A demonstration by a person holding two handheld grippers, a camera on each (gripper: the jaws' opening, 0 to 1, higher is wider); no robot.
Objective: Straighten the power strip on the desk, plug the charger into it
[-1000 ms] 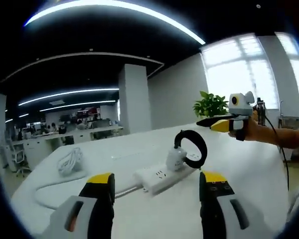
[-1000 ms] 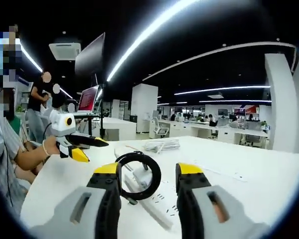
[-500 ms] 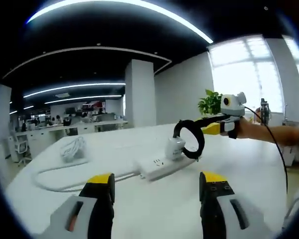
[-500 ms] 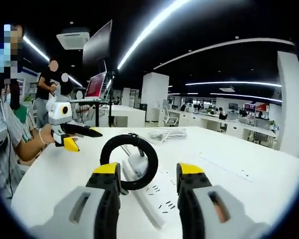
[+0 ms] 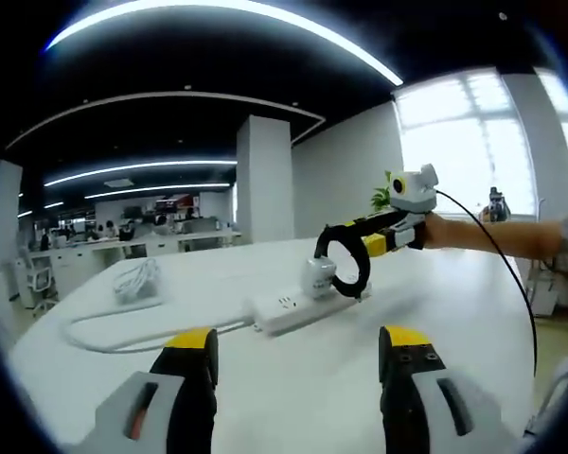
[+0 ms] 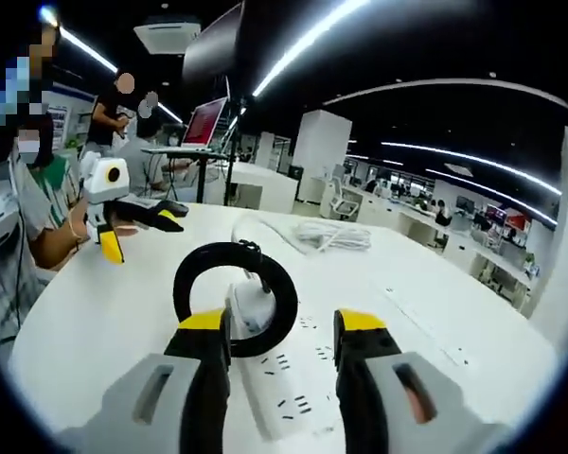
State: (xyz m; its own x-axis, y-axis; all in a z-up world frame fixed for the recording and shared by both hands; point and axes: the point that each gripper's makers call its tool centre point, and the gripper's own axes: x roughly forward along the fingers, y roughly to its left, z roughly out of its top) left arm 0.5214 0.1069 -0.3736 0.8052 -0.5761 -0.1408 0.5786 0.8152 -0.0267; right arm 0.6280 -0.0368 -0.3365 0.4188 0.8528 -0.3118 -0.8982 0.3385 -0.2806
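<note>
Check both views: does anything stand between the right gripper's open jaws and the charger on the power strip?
Nothing visible does. The right gripper sits just short of the white charger and its black cable loop on the power strip, jaws open.

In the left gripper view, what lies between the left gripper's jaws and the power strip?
Only bare white desk. In the left gripper view, the left gripper stands open, well short of the power strip; nothing lies on that stretch.
</note>
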